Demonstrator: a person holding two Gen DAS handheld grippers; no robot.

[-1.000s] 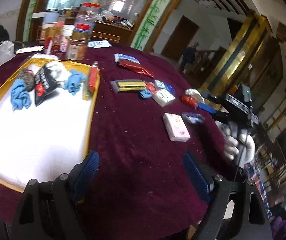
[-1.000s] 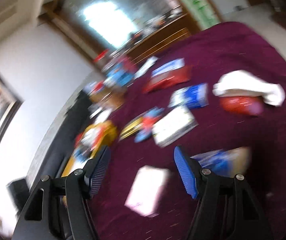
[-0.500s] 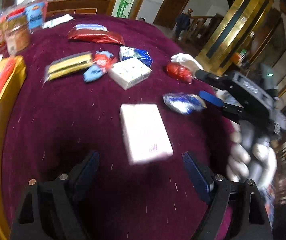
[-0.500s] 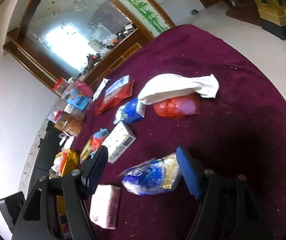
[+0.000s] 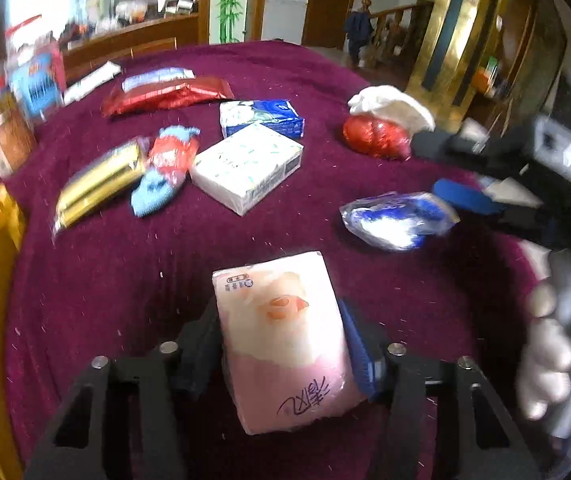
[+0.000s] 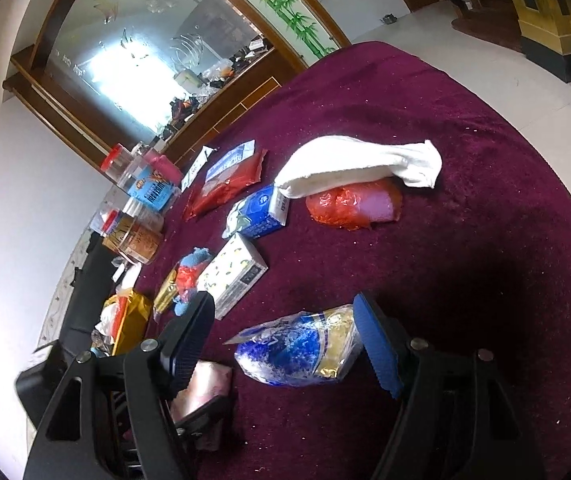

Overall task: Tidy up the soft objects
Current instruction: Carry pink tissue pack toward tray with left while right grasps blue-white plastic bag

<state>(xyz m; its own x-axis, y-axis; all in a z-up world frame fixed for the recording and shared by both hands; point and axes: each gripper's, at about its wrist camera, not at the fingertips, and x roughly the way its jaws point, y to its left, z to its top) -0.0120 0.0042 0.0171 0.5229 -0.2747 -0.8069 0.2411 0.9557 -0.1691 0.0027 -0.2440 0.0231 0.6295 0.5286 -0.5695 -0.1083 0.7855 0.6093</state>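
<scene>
While left gripper (image 5: 281, 344) clamps pink tissue pack (image 5: 285, 340), long axis pointing ahead, right gripper (image 6: 285, 340) spread wide around blue bag (image 6: 297, 352)

On the table (image 5: 117, 264), a tissue pack (image 5: 285, 340) sits between the left hand-held gripper's (image 5: 281, 344) fingers. Right of it, a snack bag (image 6: 301, 350) lies between the right hand-held gripper's (image 6: 285, 344) fingers. Behind both, a towel (image 6: 357, 168) lies on a wrapped bundle (image 6: 353, 206).

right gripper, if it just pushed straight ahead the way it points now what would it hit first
Most likely the crinkly blue-and-gold plastic packet, lying on the maroon tablecloth between the open jaws of the right gripper. Depth is unclear; it might pass just above.
</scene>
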